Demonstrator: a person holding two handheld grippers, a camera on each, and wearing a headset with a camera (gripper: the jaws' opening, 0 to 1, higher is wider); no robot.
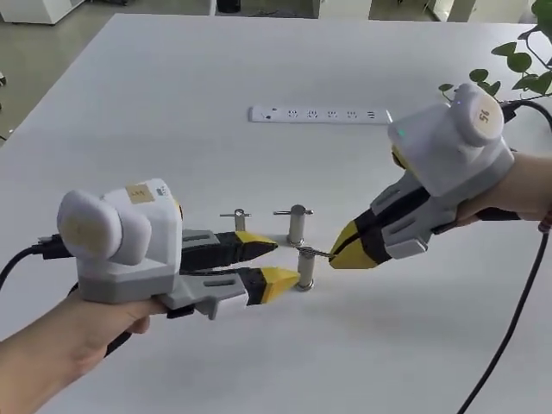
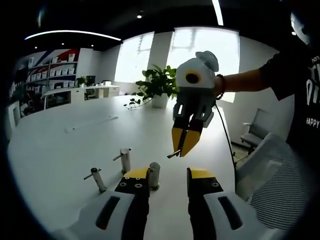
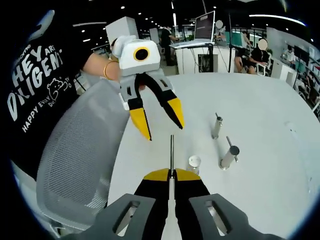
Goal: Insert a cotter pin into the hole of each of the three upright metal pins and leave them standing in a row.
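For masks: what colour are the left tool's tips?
Yellow. Left tool shows clearest in right gripper view.

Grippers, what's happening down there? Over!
Left gripper open by bare silver upright pin. Right gripper shut on thin metal cotter pin. Nothing blocking.

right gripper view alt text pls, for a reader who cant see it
The right gripper, jaws shut on a thin cotter pin, points it out over a white table beside a bare upright metal pin. The left gripper hangs open just beyond, and two more pins stand to the right, each with a cotter pin through it.
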